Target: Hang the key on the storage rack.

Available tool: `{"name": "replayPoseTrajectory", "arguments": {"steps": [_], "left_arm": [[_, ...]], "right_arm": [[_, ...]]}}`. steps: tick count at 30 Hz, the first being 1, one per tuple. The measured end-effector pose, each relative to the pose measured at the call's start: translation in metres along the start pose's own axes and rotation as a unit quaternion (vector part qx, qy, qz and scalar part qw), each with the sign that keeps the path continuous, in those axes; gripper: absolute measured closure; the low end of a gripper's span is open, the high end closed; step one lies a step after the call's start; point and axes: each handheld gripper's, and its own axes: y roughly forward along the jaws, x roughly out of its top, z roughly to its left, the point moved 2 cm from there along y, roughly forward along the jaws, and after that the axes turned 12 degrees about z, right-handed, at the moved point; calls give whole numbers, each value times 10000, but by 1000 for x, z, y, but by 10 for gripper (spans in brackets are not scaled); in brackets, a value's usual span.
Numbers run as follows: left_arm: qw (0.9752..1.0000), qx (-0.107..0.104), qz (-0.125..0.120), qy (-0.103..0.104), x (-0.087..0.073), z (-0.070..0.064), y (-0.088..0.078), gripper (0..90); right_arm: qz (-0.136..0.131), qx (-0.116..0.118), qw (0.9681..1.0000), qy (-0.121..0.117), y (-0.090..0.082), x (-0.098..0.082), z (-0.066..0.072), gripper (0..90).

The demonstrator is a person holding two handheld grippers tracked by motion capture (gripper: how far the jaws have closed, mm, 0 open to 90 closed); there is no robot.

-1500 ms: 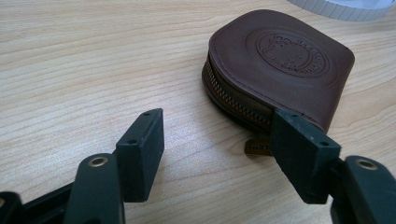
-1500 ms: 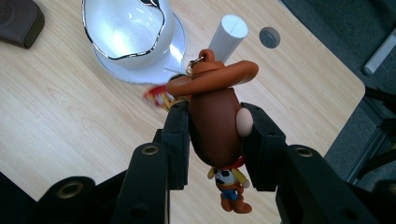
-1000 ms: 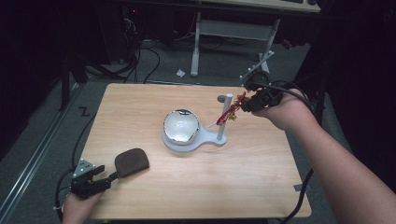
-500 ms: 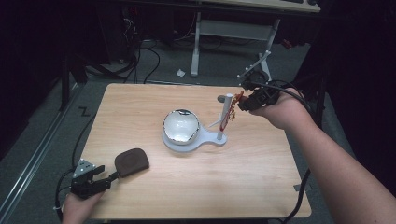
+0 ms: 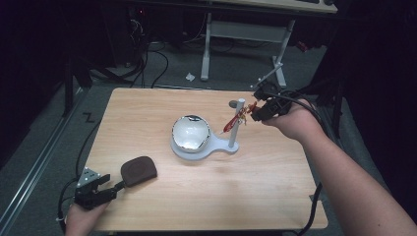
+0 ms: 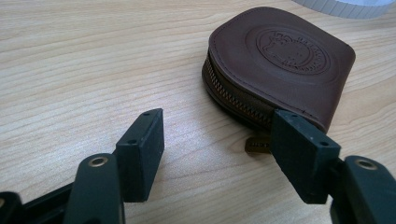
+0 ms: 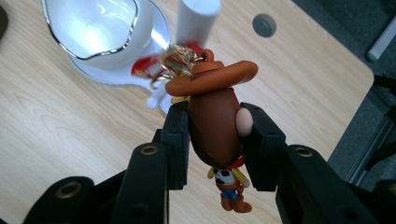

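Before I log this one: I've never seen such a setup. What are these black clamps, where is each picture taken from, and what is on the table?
A person holds a two-jaw hand tool in each hand. The high view looks down on the wooden table; the other two pictures come from cameras riding on each tool. The right gripper is shut on a cowboy figure keychain, close to the post of a white stand that carries a shiny bowl. The left gripper rests open, one jaw against a brown zipped leather pouch.
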Motion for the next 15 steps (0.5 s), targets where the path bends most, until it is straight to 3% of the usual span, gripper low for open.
{"name": "replayPoseTrajectory", "arguments": {"steps": [14, 15], "left_arm": [[10000, 12, 5, 0, 0, 0, 0, 360], [10000, 12, 6, 0, 0, 0, 0, 360]], "right_arm": [[94, 326, 9989, 320, 45, -16, -9, 650], [86, 326, 9991, 265, 48, -17, -10, 649]]}}
